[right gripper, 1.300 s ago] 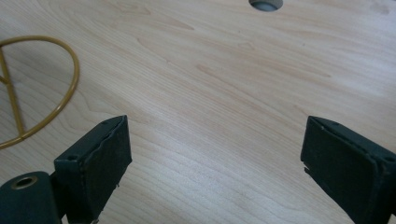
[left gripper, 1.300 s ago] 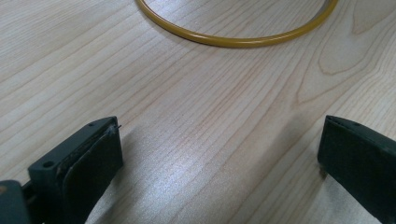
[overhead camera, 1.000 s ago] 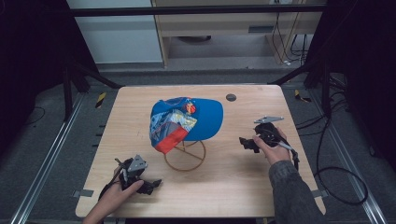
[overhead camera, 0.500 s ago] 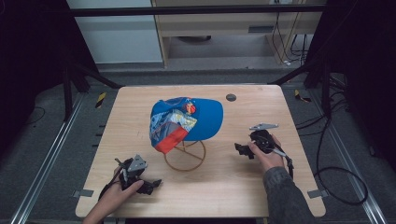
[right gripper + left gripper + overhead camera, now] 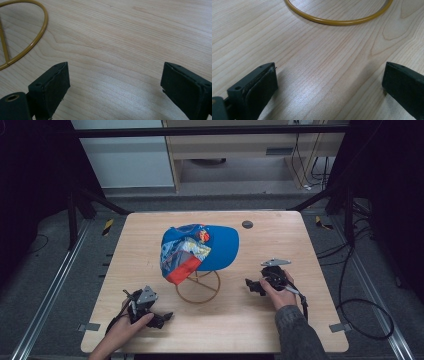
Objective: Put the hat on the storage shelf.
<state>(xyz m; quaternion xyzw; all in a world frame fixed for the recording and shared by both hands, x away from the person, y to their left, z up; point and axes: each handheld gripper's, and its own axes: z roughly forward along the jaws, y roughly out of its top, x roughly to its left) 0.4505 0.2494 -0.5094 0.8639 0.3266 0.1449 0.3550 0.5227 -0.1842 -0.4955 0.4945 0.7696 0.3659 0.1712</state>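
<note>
You are looking down from the fixed high view above your side of the table [image 5: 300,235], facing forward across it, far enough back to be taking in the whole tabletop and the floor beyond. The left gripper view is riding low and close over the wood, looking along its own jaws toward the near arc of the yellow wire stand [image 5: 337,22], while the right gripper view is sitting just as near the surface and catching the same stand [image 5: 37,32] at its left edge. All three are sharing that stand [image 5: 198,288] and the bare wood around it.
</note>
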